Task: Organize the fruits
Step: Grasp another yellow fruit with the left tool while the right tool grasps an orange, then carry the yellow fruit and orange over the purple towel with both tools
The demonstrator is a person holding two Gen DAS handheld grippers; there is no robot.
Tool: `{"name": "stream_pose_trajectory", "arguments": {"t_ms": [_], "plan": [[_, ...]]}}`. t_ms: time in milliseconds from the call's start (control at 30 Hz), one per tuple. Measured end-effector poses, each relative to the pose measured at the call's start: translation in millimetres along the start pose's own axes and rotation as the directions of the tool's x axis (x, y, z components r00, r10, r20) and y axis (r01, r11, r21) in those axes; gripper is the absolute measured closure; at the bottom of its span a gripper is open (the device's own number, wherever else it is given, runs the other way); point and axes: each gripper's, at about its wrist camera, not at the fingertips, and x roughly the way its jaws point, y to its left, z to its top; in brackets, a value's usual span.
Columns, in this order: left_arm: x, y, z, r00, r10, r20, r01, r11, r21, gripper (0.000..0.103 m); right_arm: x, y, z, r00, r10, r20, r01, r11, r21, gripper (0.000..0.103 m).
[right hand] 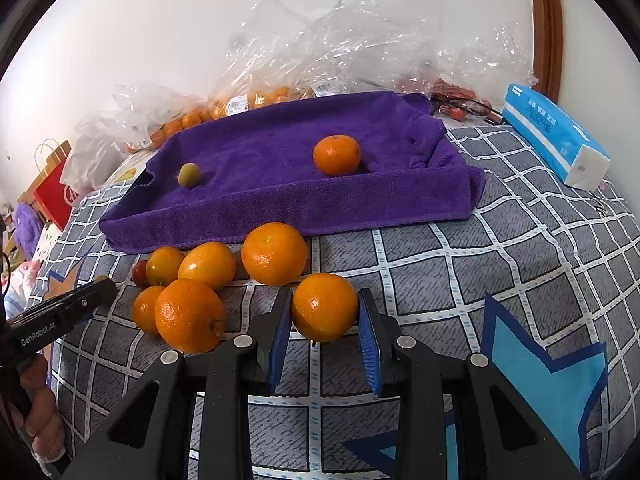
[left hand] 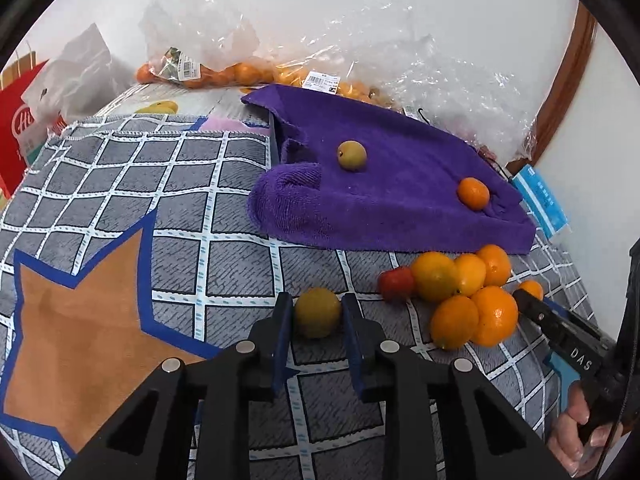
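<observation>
A small red fruit (right hand: 140,274) sits half hidden behind the orange pile (right hand: 200,280); the left gripper (left hand: 317,312) pinches a yellow-green fruit (left hand: 317,312) on the checked cloth (left hand: 160,200); the right gripper (right hand: 325,316) brackets an orange (right hand: 325,307), contact unclear; a purple towel (right hand: 280,176) holds two fruits; plastic bags (right hand: 360,40) line the wall.

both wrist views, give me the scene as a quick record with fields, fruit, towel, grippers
left gripper: fingers on either side of a yellow-green fruit on the quilt, grip not certain
right gripper: fingers astride an orange, small gap at the right pad
purple towel: spread on the checked quilt, holds one small green fruit and one mandarin
loose pile: oranges plus a red fruit, in front of the towel
background: plastic bags of fruit, blue tissue pack
</observation>
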Motion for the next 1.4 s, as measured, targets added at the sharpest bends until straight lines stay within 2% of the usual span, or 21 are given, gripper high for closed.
{"name": "stream_pose_trajectory", "arguments": {"t_ms": [267,500,667,833,967,1133,1300,1400], "plan": [[-0.4,11.1,-1.0,0.998,-0.059,0.015,0.06,0.996,-0.072,0.079,-3.4,2.8,-0.7,1.0,-0.008,0.013,0.008,1.0,-0.019,0.071],[-1.1,7.7,-1.2,0.999,-0.041,0.011,0.042,0.998,-0.049,0.079,-2.2,7.4,-1.2,1.0,-0.031,0.007,0.031,0.999,-0.04,0.071],[-7.7,14.4,-2.5,0.995,-0.084,0.046,0.087,0.994,-0.071,0.079,-3.4,5.7,-1.7,1.0,-0.019,0.013,0.019,0.999,-0.036,0.071],[-14.8,11.8,-2.8,0.993,-0.084,0.081,0.089,0.994,-0.058,0.079,-8.4,3.2,-2.3,0.999,0.007,0.035,-0.006,1.0,-0.022,0.071],[-20.9,10.0,-3.3,0.991,-0.081,0.11,0.086,0.995,-0.046,0.079,-12.6,-1.3,-2.3,0.998,-0.003,0.056,0.003,1.0,0.001,0.071],[-26.9,11.2,-4.4,0.988,-0.075,0.139,0.082,0.995,-0.05,0.079,-11.7,-6.8,-1.5,0.999,-0.022,0.036,0.021,1.0,0.022,0.071],[-38.3,9.0,-5.1,0.99,-0.035,0.139,0.042,0.998,-0.046,0.079,-18.7,-9.1,0.8,0.999,-0.047,0.006,0.047,0.999,0.019,0.071],[-56.1,5.5,6.2,0.985,-0.06,0.164,0.067,0.997,-0.04,0.079,-30.3,-8.7,9.6,0.999,-0.031,0.026,0.031,0.999,0.01,0.071]]}}
